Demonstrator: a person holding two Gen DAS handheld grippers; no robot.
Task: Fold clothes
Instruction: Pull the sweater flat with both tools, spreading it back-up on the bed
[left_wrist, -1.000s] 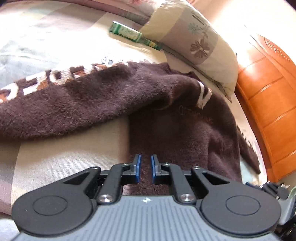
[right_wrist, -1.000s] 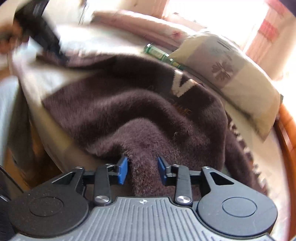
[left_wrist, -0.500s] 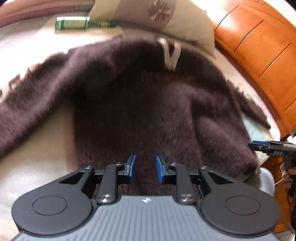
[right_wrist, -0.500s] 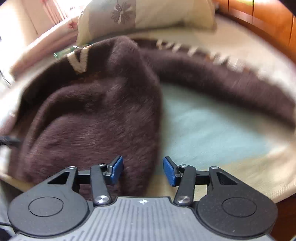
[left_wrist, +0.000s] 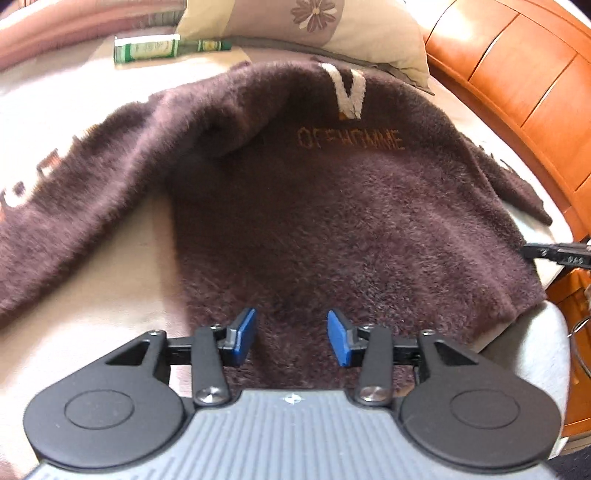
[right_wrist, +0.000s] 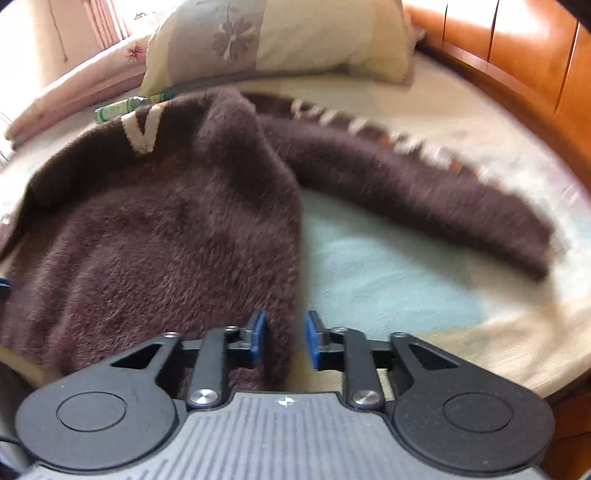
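A fuzzy dark brown sweater (left_wrist: 332, 221) with a white V at the neck lies spread on the bed, one sleeve (left_wrist: 74, 206) stretched out to the left. My left gripper (left_wrist: 291, 338) hovers over its lower hem, jaws opening, blue pads apart with fabric beneath them and nothing pinched. In the right wrist view the sweater (right_wrist: 166, 240) fills the left side and its other sleeve (right_wrist: 424, 195) runs off to the right. My right gripper (right_wrist: 285, 339) straddles the sweater's side edge, jaws closing; fabric sits between the pads, and the right pad stands clear of it.
A flowered pillow (left_wrist: 314, 26) and a green bottle (left_wrist: 162, 48) lie beyond the sweater's collar. An orange wooden headboard (left_wrist: 517, 74) borders the bed on the right. Pale sheet (right_wrist: 388, 280) shows between body and sleeve. A pink folded blanket (right_wrist: 74, 92) lies far left.
The left jaws went from shut to parted, and that gripper swung round to face the sweater's hem. The right gripper moved to the sweater's side edge; its jaws widened, then narrowed.
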